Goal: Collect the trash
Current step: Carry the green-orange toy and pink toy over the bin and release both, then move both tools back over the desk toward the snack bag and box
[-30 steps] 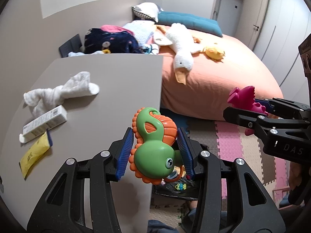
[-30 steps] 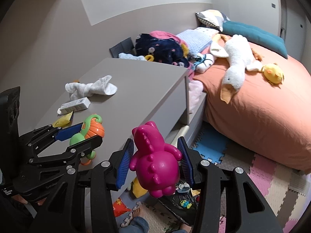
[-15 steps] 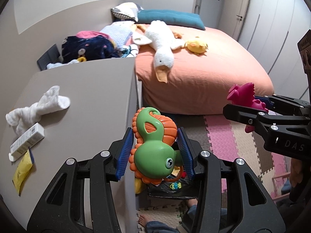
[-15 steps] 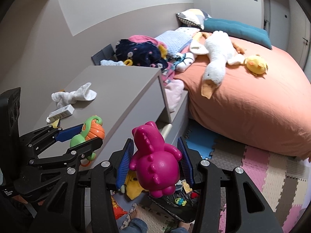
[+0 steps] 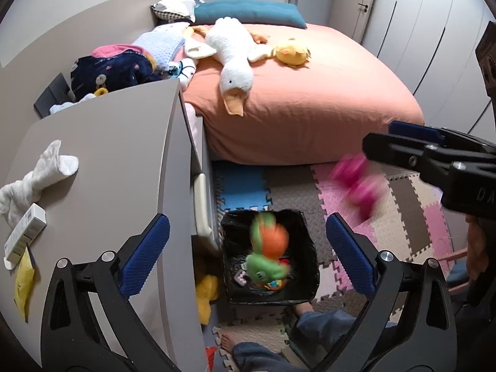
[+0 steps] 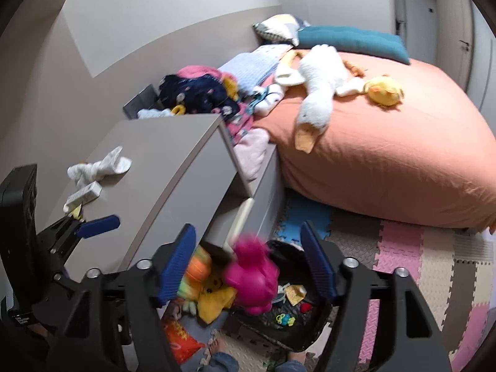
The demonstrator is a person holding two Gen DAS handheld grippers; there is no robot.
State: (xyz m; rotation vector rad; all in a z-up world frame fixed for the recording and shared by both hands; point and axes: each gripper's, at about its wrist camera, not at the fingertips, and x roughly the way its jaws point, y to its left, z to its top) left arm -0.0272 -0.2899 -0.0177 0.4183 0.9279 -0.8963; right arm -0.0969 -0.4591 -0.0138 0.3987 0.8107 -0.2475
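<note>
Left wrist: left gripper spreading wide, empty; green-orange toy dropping into black bin; probably light, stiff plastic. Right wrist: right gripper opening, pink toy falling free; blurred, best gripped across its body.

Matt black plastic is seen on the arms of the left hand-held gripper, with blue, finely textured pads and shiny metal screw heads. The same finish is shown by the right hand-held gripper. A smooth, matt grey surface is presented by the tabletop. Soft white cloth is crumpled on it at the left, beside a printed paper carton. Glossy plastic is shown by the green and orange toy and the pink toy, both blurred. Crinkled, shiny black film lines the bin. The floor mat looks like foam, dull and embossed. Plush white pile covers the goose on the bed's smooth cloth sheet.
</note>
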